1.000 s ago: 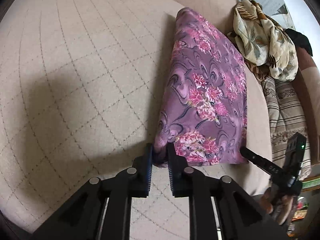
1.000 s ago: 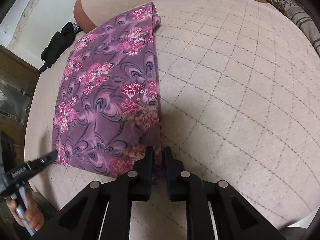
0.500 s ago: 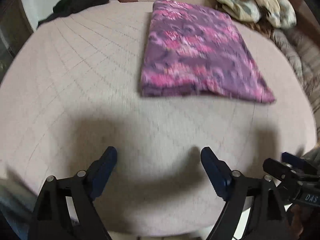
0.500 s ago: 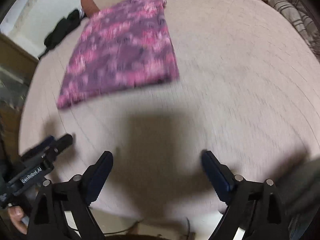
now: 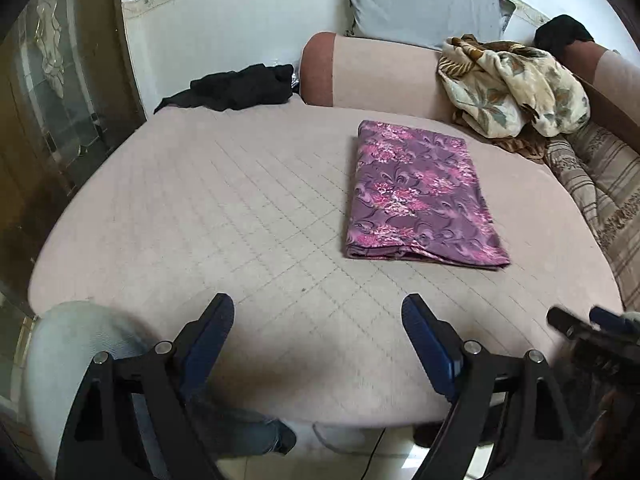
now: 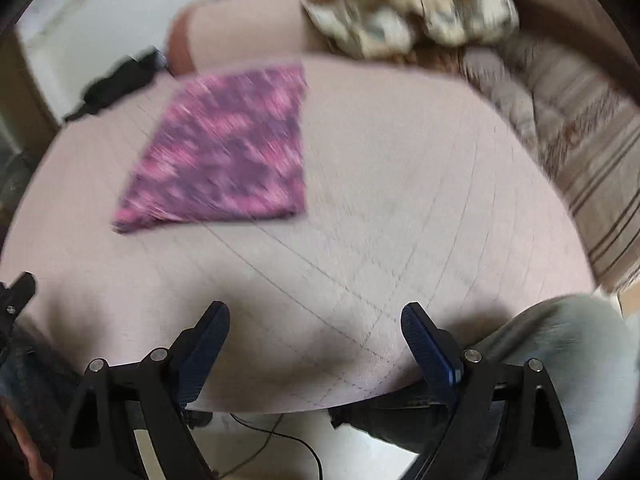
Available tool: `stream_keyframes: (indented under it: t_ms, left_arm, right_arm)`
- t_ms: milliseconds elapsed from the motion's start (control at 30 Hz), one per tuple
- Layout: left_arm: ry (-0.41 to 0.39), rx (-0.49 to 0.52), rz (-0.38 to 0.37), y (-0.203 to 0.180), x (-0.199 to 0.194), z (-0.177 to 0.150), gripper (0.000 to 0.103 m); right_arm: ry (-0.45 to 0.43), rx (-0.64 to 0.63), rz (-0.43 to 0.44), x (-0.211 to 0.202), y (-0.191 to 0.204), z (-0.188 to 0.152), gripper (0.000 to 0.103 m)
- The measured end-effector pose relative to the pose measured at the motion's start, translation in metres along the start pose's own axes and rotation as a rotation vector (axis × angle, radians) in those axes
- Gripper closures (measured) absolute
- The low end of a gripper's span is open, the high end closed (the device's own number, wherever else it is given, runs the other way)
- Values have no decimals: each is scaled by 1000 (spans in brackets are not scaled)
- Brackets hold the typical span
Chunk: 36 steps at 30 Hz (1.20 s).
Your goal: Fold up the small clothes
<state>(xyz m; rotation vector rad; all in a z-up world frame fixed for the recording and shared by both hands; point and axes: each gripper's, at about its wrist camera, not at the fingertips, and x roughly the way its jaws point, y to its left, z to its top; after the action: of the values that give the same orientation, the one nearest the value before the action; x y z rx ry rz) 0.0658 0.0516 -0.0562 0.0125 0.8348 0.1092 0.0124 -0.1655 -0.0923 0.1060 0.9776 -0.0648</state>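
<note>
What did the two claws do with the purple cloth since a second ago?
Both claws let go of the cloth and pulled back toward the near edge of the bed. The left claw and right claw are now open and empty. The cloth stayed folded flat on the bed.

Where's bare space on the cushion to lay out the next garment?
Widest free patch: left of the purple cloth, running to the black garment at the back left. Also a bare strip between the cloth's near edge and both open hand-held grippers, left and right. The right side is crowded: floral fabric and striped pillow.
</note>
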Motion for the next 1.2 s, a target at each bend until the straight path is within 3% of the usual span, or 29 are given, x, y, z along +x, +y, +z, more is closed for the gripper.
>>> stream_keyframes:
  t_ms: [133, 333, 500, 700, 1200]
  left_arm:
    - [-3, 13, -2, 8, -36, 10, 16]
    - [-23, 4, -55, 6, -72, 25, 12]
    - [-78, 57, -23, -9, -91, 30, 12]
    - [-85, 81, -7, -13, -99, 28, 12]
    - [-76, 87, -11, -13, -98, 27, 12]
  right_arm:
    - [-42, 45, 105, -47, 5, 11, 12]
    - [-121, 66, 115, -99, 13, 26, 12]
    - [-176, 35, 112, -128, 26, 30, 12]
    - [-213, 0, 87, -136, 35, 33, 12]
    - [-198, -20, 69, -127, 42, 33, 12]
